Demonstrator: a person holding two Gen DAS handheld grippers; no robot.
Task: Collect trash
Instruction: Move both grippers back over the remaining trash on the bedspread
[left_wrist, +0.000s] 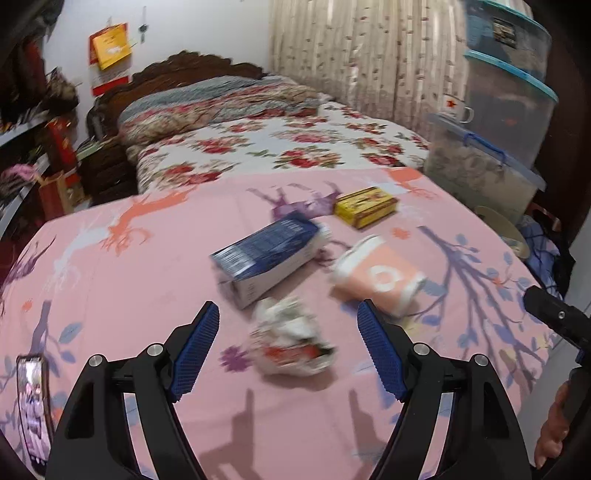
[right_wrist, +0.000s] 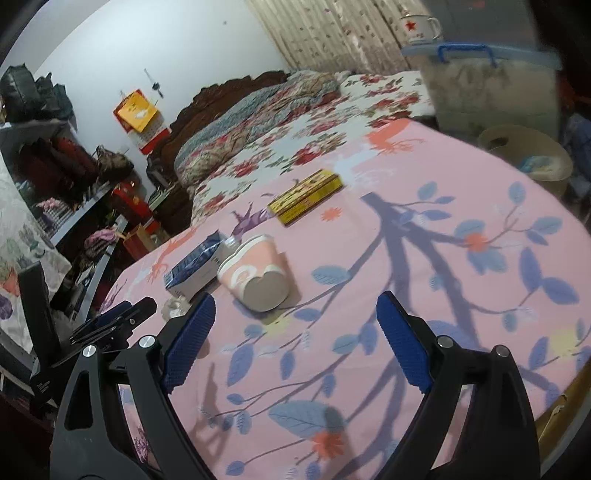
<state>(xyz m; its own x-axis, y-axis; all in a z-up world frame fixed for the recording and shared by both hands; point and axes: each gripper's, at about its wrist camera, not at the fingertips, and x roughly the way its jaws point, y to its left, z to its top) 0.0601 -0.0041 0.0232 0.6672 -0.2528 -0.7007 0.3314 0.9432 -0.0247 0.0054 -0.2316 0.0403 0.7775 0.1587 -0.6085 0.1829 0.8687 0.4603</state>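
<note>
On the pink printed tablecloth (left_wrist: 147, 288) lies a crumpled white and red wrapper (left_wrist: 291, 336). My left gripper (left_wrist: 288, 308) is open and the wrapper sits between its blue pads (left_wrist: 195, 347), untouched. Beyond it lie a blue and white box (left_wrist: 269, 254), a pink paper cup (left_wrist: 376, 277) on its side and a yellow box (left_wrist: 365, 205). My right gripper (right_wrist: 295, 297) is open and empty, with the cup (right_wrist: 255, 277) just ahead to the left. In that view the blue box (right_wrist: 195, 269) and yellow box (right_wrist: 306, 201) also show, and the wrapper (right_wrist: 173, 306) is mostly hidden.
A tan waste basket (right_wrist: 524, 155) stands past the table's far right edge, beside stacked plastic bins (left_wrist: 509, 110) with a mug (right_wrist: 419, 26) on one. A phone (left_wrist: 33, 406) lies at the near left. A bed (left_wrist: 280, 140) and shelves (right_wrist: 55, 177) stand behind.
</note>
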